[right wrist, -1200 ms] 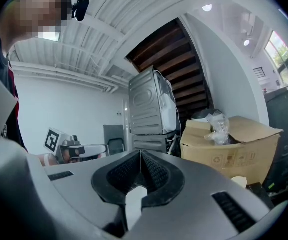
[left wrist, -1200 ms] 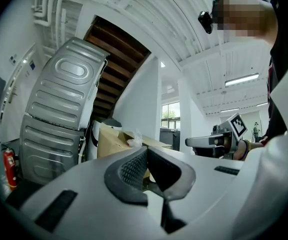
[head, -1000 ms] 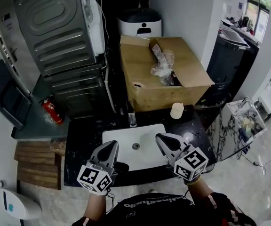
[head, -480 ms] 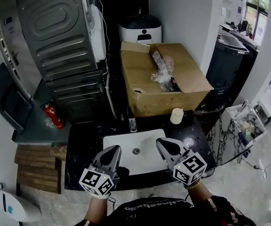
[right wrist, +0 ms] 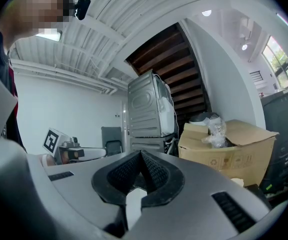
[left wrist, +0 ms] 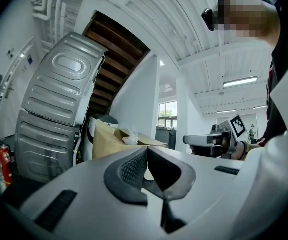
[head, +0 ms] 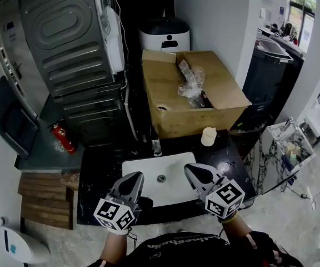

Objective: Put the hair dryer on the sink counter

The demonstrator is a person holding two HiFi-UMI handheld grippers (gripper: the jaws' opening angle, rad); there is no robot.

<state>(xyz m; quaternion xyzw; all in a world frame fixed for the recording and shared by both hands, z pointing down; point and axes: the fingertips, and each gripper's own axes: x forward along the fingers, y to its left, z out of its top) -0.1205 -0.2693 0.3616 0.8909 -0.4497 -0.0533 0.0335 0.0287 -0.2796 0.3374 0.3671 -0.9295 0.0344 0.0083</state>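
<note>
L hand-held gripper (head: 132, 178) & R hand-held gripper (head: 191, 169) shut above sink counter (head: 100, 171).

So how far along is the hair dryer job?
Done: nothing that I can see; no hair dryer can be made out on the dark sink counter, just a pale cup near the white basin. In hand: nothing; the left hand-held gripper and right hand-held gripper are both shut and empty above the counter's front edge. Left: find, grasp and place the dryer.
</note>
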